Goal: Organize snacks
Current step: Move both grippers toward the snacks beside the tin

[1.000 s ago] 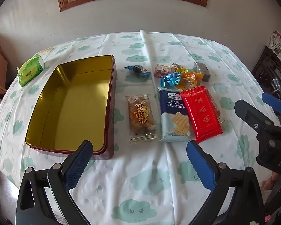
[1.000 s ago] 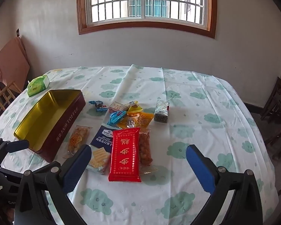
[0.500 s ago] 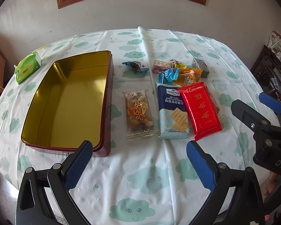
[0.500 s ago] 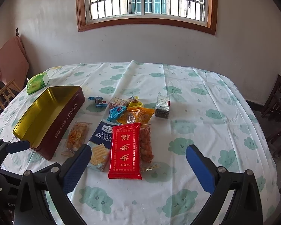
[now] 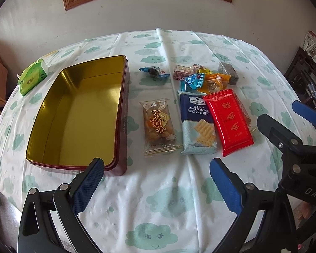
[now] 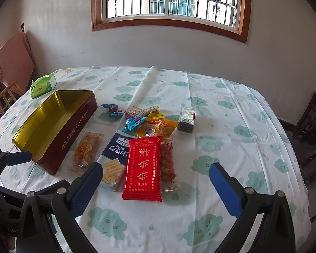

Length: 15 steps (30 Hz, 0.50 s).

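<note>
- Snacks lie mid-counter, right of my empty tin point(image 5: 78, 116); nothing is packed yet.
- Red packet point(image 6: 142, 168) overlaps the cracker pack point(image 5: 197, 122), long axis running from the near edge toward the far edge. I judge it light, slippery and crushable; I would pinch its near sealed end.
- Left gripper point(image 5: 157, 186) and right gripper point(image 6: 155, 187): jaws apart, holding nothing.

Gold-lined maroon tin point(image 5: 78, 113), red packet point(image 5: 229, 120), green-cloud white tablecloth point(image 5: 158, 200)
</note>
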{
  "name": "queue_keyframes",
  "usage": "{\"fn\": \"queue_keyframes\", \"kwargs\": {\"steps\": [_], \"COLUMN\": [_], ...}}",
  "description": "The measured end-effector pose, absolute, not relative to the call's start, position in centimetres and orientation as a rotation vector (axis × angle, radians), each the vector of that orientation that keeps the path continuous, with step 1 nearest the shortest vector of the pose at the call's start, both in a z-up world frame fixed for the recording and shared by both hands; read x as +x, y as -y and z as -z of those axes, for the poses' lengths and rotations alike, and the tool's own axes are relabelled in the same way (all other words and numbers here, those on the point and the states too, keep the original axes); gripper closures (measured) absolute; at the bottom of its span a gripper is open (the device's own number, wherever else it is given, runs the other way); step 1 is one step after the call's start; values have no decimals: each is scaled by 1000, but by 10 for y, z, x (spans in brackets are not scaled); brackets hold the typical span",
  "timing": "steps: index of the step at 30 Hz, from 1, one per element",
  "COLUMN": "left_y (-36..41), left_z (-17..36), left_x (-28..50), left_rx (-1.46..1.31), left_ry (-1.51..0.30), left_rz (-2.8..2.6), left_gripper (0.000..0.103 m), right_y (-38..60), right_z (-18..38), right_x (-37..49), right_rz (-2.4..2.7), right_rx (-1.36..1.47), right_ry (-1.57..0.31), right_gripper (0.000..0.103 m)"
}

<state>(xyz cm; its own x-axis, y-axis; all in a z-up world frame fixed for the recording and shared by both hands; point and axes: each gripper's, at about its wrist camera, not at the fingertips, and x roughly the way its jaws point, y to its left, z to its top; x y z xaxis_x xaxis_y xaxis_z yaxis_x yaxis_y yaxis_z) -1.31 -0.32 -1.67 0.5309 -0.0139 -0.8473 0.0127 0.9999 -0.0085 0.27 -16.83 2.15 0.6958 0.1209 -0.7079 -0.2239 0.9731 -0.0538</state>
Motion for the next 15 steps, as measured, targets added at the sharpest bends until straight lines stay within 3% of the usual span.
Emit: {"fn": "queue_keyframes", "kwargs": {"steps": [15], "left_y": [0], "left_z": [29], "left_x": [-8], "left_rx": [1], "left_ry": [-1065], "left_rz": [-5], "left_gripper": [4], "right_y": [165], "right_z": [-15], "right_x": [4], "right_rz": [-203], "right_rx": [-146], "right_ry": [-785], "right_gripper": [0]}}
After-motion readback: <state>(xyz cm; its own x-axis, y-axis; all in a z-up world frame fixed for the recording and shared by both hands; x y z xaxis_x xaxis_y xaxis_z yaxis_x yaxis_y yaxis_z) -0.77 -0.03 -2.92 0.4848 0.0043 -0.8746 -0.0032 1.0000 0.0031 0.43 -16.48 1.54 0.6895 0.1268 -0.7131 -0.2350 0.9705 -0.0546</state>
